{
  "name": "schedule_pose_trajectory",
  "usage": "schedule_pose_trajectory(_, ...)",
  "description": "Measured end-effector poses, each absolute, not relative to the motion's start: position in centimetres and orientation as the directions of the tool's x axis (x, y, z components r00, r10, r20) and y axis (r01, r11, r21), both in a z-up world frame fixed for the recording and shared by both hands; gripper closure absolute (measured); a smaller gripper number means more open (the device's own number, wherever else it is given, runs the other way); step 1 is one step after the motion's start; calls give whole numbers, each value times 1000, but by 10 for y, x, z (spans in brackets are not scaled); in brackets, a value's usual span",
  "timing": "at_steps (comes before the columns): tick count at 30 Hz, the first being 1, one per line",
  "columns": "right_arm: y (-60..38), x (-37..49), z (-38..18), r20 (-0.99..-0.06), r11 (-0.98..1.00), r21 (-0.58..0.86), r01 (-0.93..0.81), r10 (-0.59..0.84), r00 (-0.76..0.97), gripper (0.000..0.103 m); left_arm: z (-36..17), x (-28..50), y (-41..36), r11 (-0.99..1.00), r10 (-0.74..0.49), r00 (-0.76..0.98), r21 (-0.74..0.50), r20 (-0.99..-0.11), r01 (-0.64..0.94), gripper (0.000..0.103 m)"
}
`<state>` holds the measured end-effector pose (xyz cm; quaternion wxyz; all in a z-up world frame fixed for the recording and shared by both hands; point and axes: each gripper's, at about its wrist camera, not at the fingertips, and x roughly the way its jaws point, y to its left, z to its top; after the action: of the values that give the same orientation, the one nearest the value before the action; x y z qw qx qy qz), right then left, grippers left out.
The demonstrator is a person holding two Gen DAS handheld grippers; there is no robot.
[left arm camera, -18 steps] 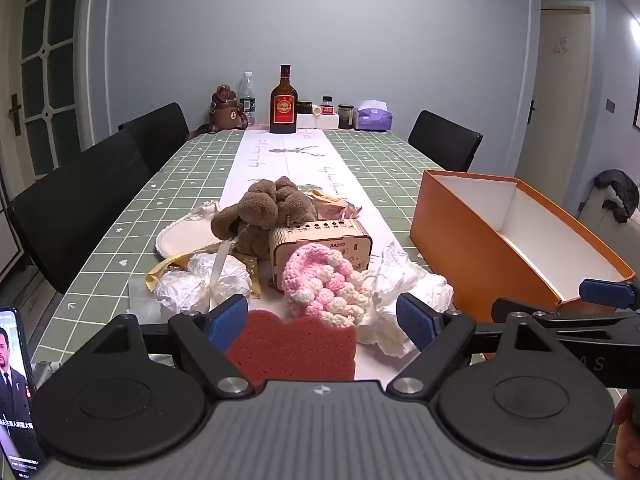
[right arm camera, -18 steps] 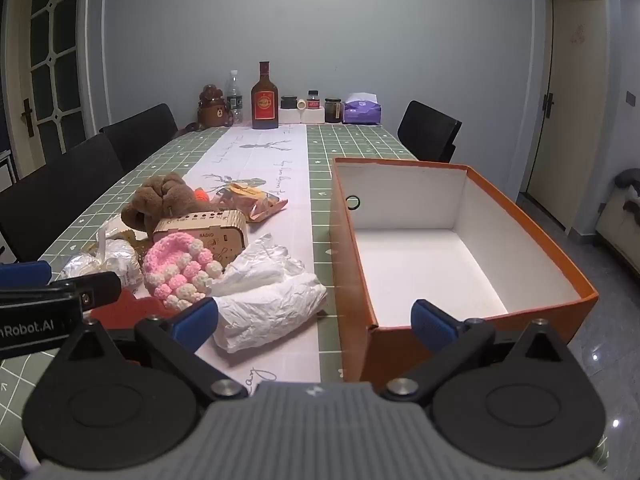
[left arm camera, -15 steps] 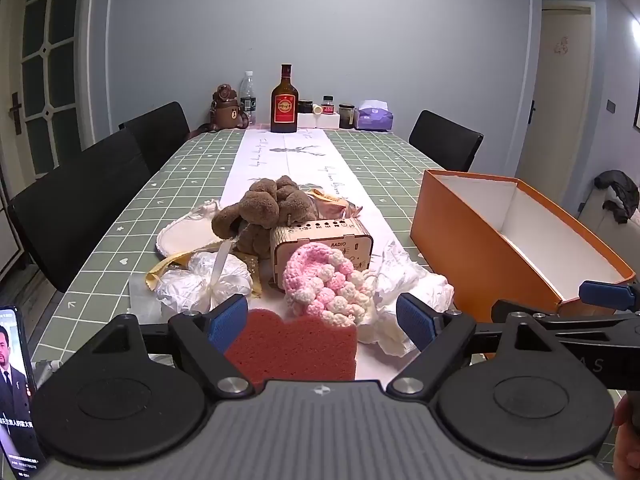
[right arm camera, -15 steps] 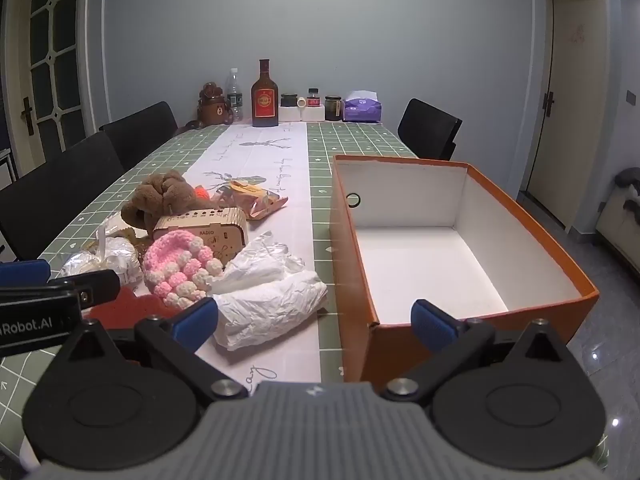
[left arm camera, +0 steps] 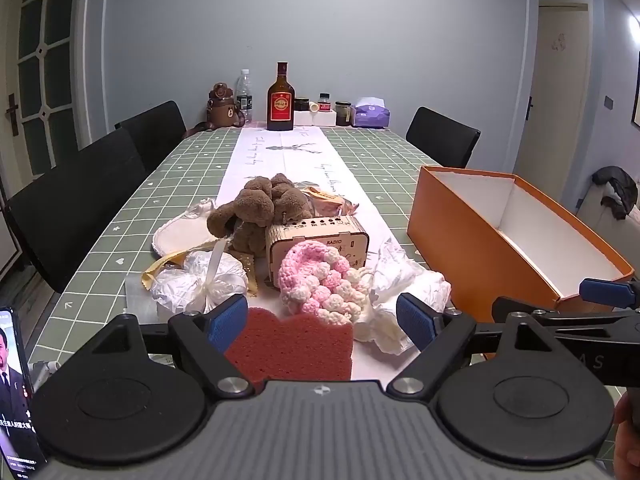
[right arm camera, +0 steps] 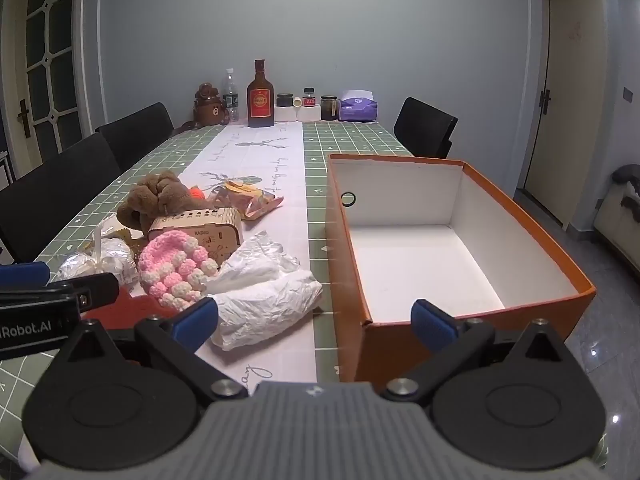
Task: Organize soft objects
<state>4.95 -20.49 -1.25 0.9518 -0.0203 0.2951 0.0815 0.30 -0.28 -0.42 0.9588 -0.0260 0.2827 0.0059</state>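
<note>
A heap of soft things lies on the table: a red sponge (left arm camera: 290, 346), a pink and white crocheted piece (left arm camera: 320, 282), a brown plush toy (left arm camera: 260, 208), crumpled white plastic bags (right arm camera: 264, 294) and a white tied bundle (left arm camera: 200, 286). My left gripper (left arm camera: 322, 322) hovers open just before the red sponge, nothing between its pads. To the right stands an orange box (right arm camera: 452, 240), white inside and empty. My right gripper (right arm camera: 314, 322) is open over the box's near left corner and holds nothing.
A wooden radio box (left arm camera: 316, 242) sits in the heap, with a snack packet (right arm camera: 252, 200) behind it. Bottles, jars and a tissue pack (right arm camera: 358, 108) line the far end. Black chairs (left arm camera: 72, 208) flank the table. A phone (left arm camera: 14, 396) stands at the left edge.
</note>
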Motion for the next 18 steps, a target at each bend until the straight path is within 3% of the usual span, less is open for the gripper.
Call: schedule_pose_trajectory(18, -207, 52, -15, -581, 987, 26, -157, 142, 802, 2, 0, 4, -5, 999, -6, 843, -44, -538, -20, 4)
